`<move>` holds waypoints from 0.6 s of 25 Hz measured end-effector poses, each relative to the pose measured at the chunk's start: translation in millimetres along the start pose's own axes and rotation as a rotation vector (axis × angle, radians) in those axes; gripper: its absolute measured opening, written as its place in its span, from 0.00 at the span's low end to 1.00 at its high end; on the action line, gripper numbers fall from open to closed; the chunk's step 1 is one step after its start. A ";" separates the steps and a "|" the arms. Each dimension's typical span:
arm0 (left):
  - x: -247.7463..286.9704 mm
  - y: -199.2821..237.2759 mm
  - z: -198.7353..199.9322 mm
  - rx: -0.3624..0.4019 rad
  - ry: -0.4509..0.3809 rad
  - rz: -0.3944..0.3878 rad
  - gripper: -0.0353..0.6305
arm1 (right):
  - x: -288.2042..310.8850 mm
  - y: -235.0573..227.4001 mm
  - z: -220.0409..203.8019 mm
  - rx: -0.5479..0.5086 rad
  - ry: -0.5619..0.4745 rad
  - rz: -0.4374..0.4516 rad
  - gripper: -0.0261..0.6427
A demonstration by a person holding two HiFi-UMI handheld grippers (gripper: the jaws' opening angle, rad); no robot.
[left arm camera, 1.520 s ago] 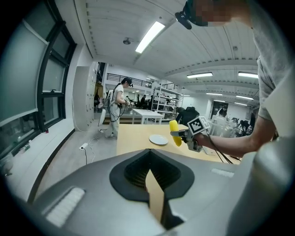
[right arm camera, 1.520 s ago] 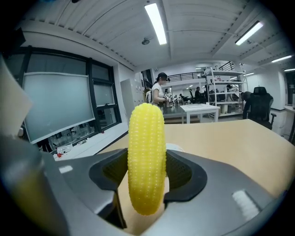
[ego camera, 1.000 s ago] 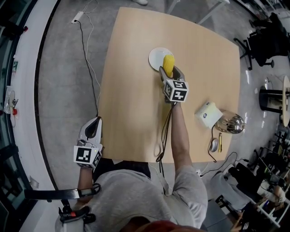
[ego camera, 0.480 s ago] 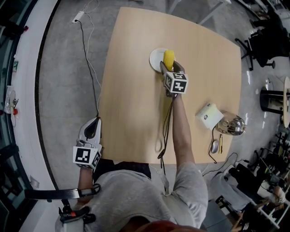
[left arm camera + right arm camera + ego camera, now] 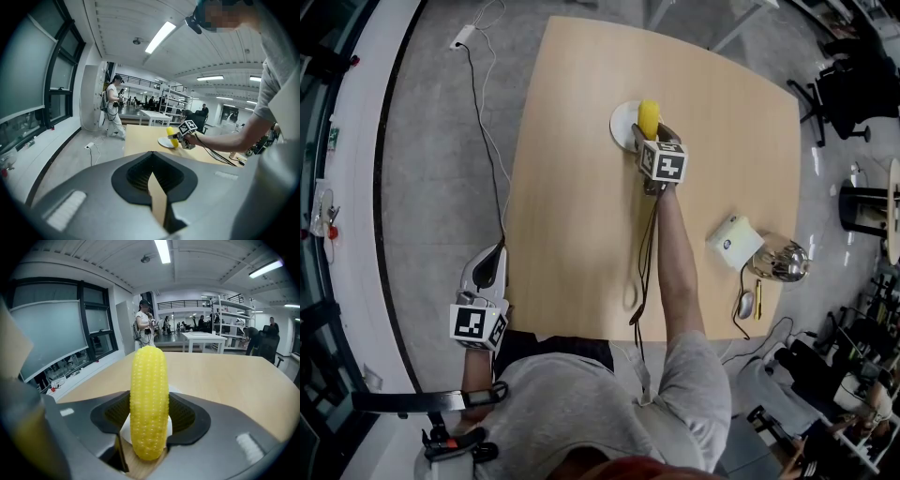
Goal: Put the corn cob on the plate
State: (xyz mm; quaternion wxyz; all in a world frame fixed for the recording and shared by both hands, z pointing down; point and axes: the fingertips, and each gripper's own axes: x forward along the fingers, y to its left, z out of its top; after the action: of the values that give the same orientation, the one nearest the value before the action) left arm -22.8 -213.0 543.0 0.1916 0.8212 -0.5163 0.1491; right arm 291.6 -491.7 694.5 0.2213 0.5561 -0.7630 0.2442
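The yellow corn cob [image 5: 649, 120] is clamped in my right gripper [image 5: 650, 133], held over the round white plate [image 5: 624, 124] on the wooden table [image 5: 581, 216]. In the right gripper view the corn cob [image 5: 149, 404] stands lengthwise between the jaws, with a sliver of the plate [image 5: 125, 428] showing beneath it. My left gripper [image 5: 487, 269] hangs off the table's left side, over the floor, its jaws closed with nothing between them. From the left gripper view, the corn cob [image 5: 170, 136] and plate [image 5: 164, 142] appear far off.
A white box [image 5: 730, 239], a shiny metal object [image 5: 783, 260], a mouse [image 5: 744, 302] and a pen sit near the table's right front corner. A cable [image 5: 639, 281] trails from the right gripper across the table. Office chairs [image 5: 844, 94] stand to the right.
My right gripper has carried the corn cob a little farther away from me, so it now sits more fully over the plate. The left gripper has stayed put.
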 end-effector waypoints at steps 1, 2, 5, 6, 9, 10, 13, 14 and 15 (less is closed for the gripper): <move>0.1 0.0 0.1 -0.001 0.000 0.000 0.08 | 1.6 -1.0 -0.5 0.004 0.005 -0.001 0.41; 0.1 -0.1 0.2 -0.001 0.001 0.000 0.08 | 3.1 -2.4 -1.3 0.007 0.009 -0.002 0.42; 0.5 -0.5 0.3 -0.001 0.003 -0.001 0.08 | 7.6 -5.0 -3.4 0.016 0.026 -0.005 0.42; 0.7 -0.8 0.3 -0.001 0.003 -0.002 0.08 | 9.1 -5.6 -4.0 0.022 0.032 -0.003 0.42; 0.7 -1.3 -0.4 0.000 0.006 -0.005 0.08 | 12.0 -7.9 -6.3 0.040 0.042 0.000 0.42; 0.4 -0.7 -0.4 0.000 0.006 -0.004 0.08 | 12.7 -8.6 -6.7 0.040 0.044 -0.001 0.42; -0.1 2.1 0.6 0.001 0.006 0.003 0.08 | 16.1 -10.7 -7.0 0.035 0.053 -0.008 0.42; 0.1 2.3 0.9 0.002 0.006 0.004 0.08 | 17.6 -11.3 -7.5 0.034 0.058 -0.010 0.42; 0.4 2.2 1.1 0.002 0.006 0.004 0.08 | 19.4 -11.7 -8.6 0.037 0.063 -0.008 0.42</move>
State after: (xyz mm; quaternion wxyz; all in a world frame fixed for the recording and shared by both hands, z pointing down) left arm -24.6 -214.7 542.6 0.1919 0.8200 -0.5173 0.1523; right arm 297.8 -503.8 714.5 0.2357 0.5551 -0.7488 0.2748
